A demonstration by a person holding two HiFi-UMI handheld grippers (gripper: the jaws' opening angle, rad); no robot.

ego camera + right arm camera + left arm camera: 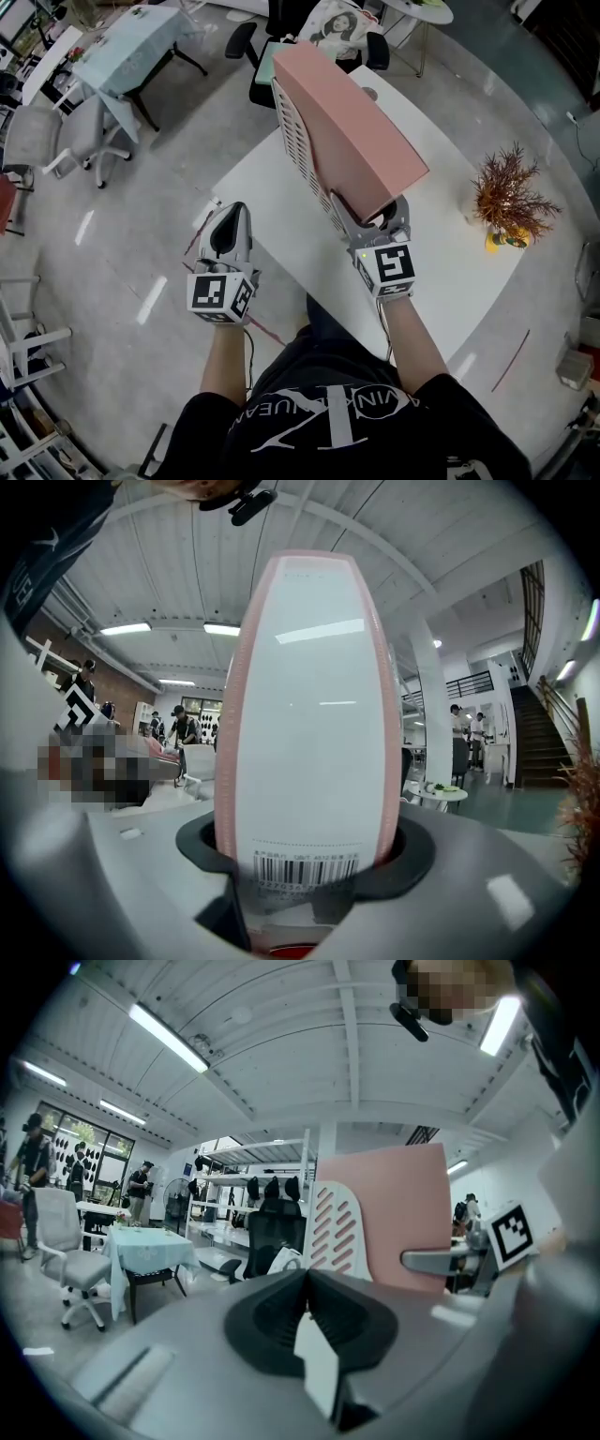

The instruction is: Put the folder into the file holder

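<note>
Right gripper point(373, 217) is clamped on the bottom end of the pink folder point(352, 131), which sits tilted above the white table point(450, 272), pressed right up against the slotted white file holder point(298, 141) (can't tell if it's inside or only alongside). Left gripper point(231, 214) has its jaws together with nothing in them, off the table's left edge. A reddish dried plant point(508, 195) stands near the right edge, well apart from the folder. A black chair point(255, 56) is behind the table, and a cloth-covered table point(131, 42) is farther off. The folder's white spine carries a barcode label point(305, 864), its print too small to read.
</note>
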